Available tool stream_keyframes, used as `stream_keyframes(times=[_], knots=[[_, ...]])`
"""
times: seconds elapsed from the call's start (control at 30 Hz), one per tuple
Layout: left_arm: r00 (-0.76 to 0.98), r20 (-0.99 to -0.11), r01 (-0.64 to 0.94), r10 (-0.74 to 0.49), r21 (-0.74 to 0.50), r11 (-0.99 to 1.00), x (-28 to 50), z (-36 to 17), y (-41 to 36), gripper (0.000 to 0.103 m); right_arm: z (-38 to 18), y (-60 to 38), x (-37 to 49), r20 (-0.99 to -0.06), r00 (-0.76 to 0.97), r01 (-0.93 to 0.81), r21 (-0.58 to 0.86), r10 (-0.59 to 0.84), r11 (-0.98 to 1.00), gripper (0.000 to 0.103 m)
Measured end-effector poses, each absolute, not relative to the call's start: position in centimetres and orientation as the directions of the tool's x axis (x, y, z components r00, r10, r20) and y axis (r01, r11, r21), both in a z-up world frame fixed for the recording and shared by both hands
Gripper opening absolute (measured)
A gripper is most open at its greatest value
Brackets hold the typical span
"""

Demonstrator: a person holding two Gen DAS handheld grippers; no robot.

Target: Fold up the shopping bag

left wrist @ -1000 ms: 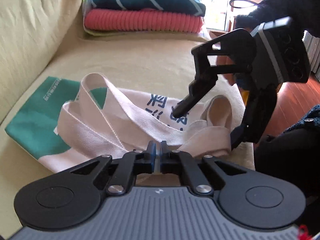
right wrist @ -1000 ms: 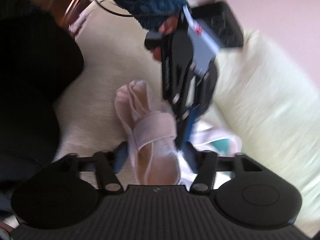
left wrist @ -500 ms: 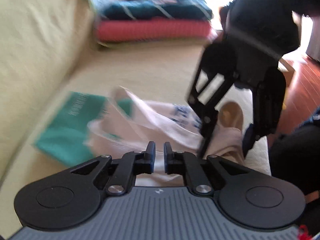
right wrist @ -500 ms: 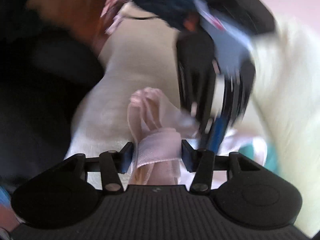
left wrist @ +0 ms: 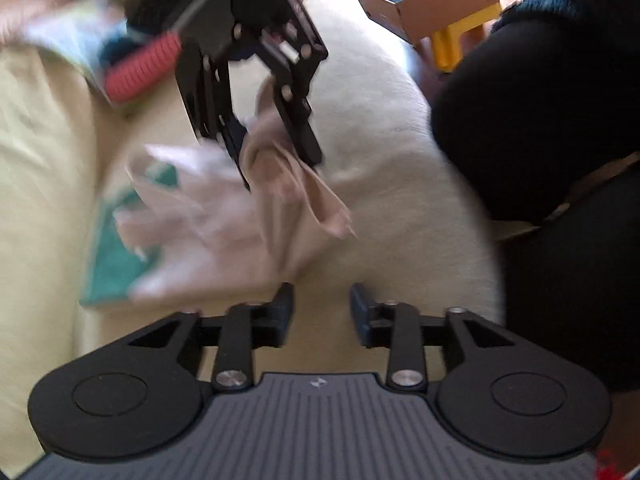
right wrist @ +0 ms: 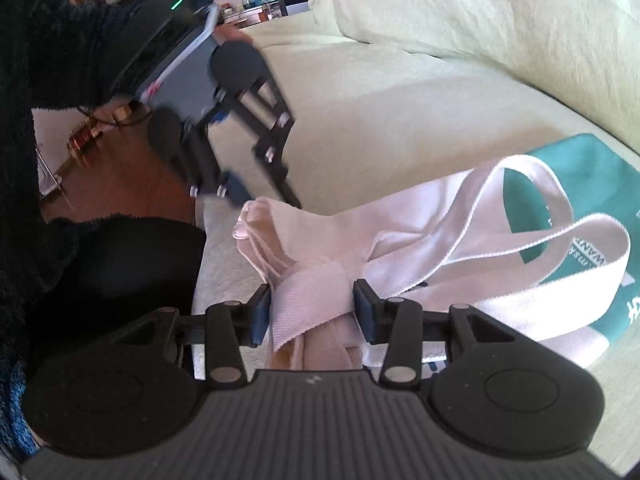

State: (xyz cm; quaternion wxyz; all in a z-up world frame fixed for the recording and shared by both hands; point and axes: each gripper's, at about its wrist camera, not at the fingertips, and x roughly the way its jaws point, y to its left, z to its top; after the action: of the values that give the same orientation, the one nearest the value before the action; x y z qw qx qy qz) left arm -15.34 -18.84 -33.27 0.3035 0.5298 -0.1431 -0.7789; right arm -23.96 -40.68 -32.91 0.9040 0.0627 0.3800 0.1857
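Note:
A cream canvas shopping bag [right wrist: 436,236] with a green printed panel [right wrist: 600,184] and two long handles lies crumpled on the pale sofa seat [right wrist: 400,112]. My right gripper [right wrist: 312,308] is shut on a bunched fold of the bag's top edge and handle strap. In the left wrist view the right gripper [left wrist: 276,156] holds that cream fabric [left wrist: 288,200] slightly raised, and the rest of the bag [left wrist: 188,216] trails blurred to the left. My left gripper [left wrist: 322,304] is just off the bag's near edge, its jaws opening with nothing between them. The right wrist view shows the left gripper [right wrist: 264,196] beside the bag's folded corner.
A stack of folded red and teal textiles [left wrist: 140,64] sits at the sofa's far end. Past the seat edge are a cardboard box [left wrist: 420,4], a yellow object [left wrist: 452,44] and wooden floor [right wrist: 120,176]. A person's dark-clothed leg [left wrist: 540,120] borders the seat. The backrest [right wrist: 500,20] rises behind.
The left gripper let go of the bag's edge, opened and pulled back from it. The right gripper closed on the bunched fabric, rolled over and lifted it a little.

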Motion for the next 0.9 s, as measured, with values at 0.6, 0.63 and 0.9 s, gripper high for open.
stream_keyframes(times=[0.6, 0.63, 0.9], knots=[[-0.626, -0.749, 0.542, -0.215, -0.220, -0.811, -9.4, -32.7, -29.7, 0.032, -32.9, -34.4, -29.2, -0.695, 0.712, -0.377, -0.256, 0.102, 0.890, 0.075], [-0.634, -0.743, 0.546, -0.215, -0.233, -0.805, -9.3, -32.9, -29.8, 0.032, -33.2, -34.0, -29.6, -0.682, 0.727, -0.373, -0.298, 0.077, 0.879, 0.072], [-0.617, -0.728, 0.586, -0.300, -0.171, -0.792, -9.6, -32.3, -27.8, 0.031, -33.4, -39.9, -27.8, -0.662, 0.713, -0.244, 0.075, 0.231, 0.967, 0.042]])
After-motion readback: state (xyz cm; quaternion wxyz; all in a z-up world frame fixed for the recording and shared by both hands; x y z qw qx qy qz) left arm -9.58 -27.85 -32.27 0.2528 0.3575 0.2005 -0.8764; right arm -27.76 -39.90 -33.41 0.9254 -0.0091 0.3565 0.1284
